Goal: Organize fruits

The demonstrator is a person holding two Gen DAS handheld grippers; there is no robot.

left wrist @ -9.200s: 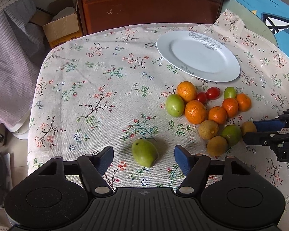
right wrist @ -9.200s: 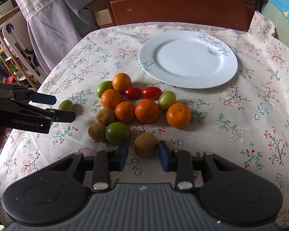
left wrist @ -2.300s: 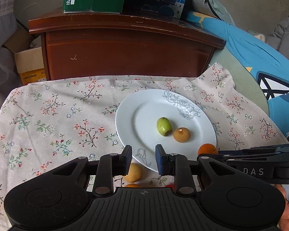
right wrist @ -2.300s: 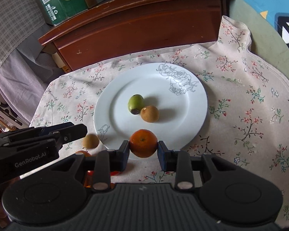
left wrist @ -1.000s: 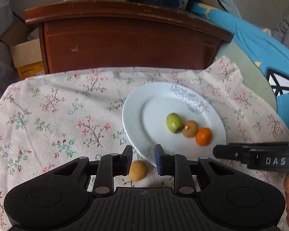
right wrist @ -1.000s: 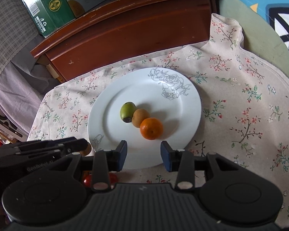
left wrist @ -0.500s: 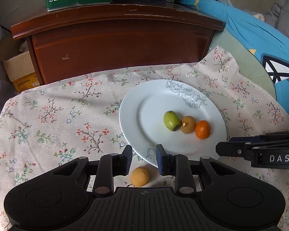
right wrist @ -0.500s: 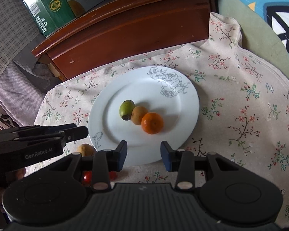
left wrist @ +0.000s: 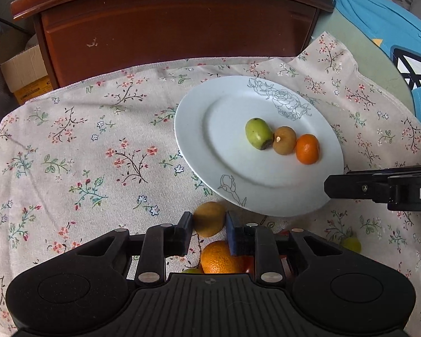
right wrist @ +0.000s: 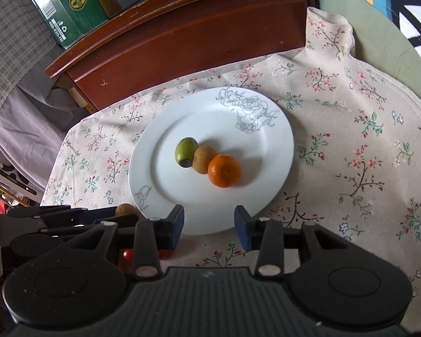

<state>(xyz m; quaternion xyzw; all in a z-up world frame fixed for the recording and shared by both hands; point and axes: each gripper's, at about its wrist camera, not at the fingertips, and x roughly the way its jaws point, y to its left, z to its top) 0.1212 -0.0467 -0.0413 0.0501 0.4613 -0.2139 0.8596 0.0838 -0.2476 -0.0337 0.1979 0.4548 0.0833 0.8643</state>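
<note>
Sitting on the white rose-printed plate: one green oval fruit, one brown round fruit, one orange mandarin, touching in a row. Left gripper closing on a second brown round fruit just beside the plate's near rim, pads pressing its sides, another orange mandarin crowding right behind. Right gripper hanging released and empty over the plate's near edge.

Left gripper angled downward, jaws nearly closed after narrowing, right gripper angled downward, jaws parted, empty

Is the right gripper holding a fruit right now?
No, the right gripper stands open with nothing between its pads, only the near rim of the plate behind them.
</note>
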